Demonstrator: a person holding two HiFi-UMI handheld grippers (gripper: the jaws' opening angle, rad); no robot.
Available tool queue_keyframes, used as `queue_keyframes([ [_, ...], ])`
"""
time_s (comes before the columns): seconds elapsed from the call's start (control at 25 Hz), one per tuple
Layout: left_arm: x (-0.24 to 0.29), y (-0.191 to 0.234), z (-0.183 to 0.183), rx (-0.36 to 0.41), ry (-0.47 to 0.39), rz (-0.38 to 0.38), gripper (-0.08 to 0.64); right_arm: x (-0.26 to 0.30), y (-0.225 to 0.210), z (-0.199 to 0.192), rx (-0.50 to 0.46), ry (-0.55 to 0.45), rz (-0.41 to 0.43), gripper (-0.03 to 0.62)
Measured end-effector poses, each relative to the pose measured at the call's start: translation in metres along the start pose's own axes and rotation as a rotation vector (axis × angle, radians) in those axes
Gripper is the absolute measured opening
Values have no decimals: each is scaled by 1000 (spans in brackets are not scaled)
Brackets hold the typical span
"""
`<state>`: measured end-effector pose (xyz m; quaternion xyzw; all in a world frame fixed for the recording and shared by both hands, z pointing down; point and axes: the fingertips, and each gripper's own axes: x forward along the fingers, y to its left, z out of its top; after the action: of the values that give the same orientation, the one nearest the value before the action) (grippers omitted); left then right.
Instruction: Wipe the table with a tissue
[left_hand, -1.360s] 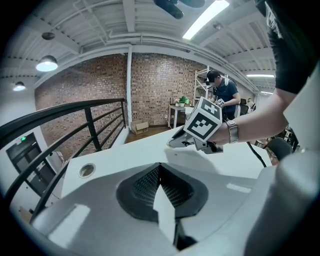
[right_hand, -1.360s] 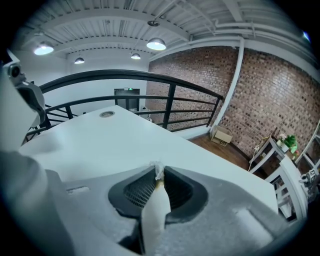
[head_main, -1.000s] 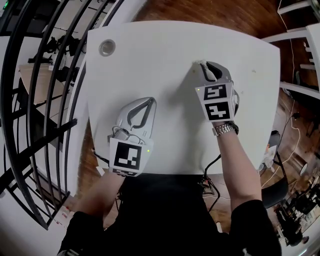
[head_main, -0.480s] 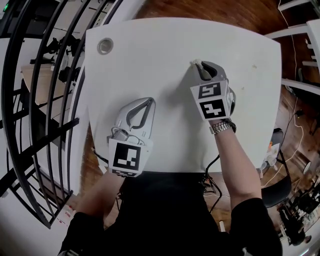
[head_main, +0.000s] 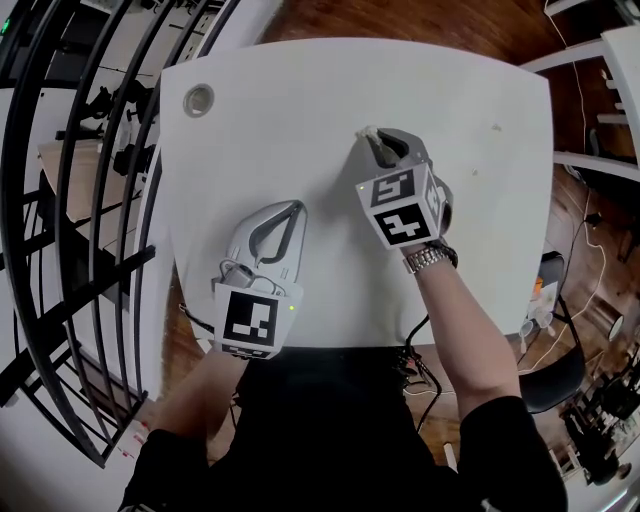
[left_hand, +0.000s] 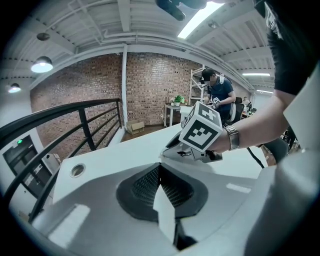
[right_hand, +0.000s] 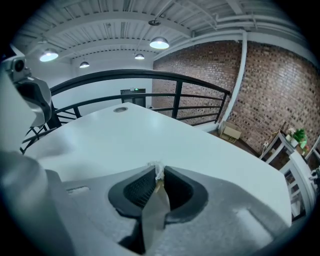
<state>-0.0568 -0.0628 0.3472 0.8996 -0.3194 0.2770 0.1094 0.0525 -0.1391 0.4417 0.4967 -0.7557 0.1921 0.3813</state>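
Note:
A small crumpled white tissue (head_main: 368, 131) is pinched at the tip of my right gripper (head_main: 371, 138), which presses it on the white table (head_main: 300, 100) near the middle. In the right gripper view a tuft of the tissue (right_hand: 158, 170) sticks out between the shut jaws of that gripper (right_hand: 159, 174). My left gripper (head_main: 296, 208) rests on the table nearer the front edge, jaws shut with nothing in them. From the left gripper view, past the left gripper (left_hand: 159, 166), the right gripper's marker cube (left_hand: 200, 132) shows just ahead and to the right.
A round grey cable grommet (head_main: 198, 99) sits in the table's far left corner. A black railing (head_main: 90, 200) runs along the left side. Tiny specks (head_main: 492, 127) lie at the far right of the table. A cable (head_main: 418, 330) hangs over the front edge.
My right gripper has slid to the left across the table with the tissue in it. The left gripper has stayed where it was.

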Motion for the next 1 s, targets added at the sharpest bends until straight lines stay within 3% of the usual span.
queue_keyframes([
  [0.48,6,-21,-3,14,7,-32,17,-10,8,-5,7,-34,21,43],
  [1.0,14,-55,1,47,5,-70,17,-39,-12,-28,41,-57,-29,43],
])
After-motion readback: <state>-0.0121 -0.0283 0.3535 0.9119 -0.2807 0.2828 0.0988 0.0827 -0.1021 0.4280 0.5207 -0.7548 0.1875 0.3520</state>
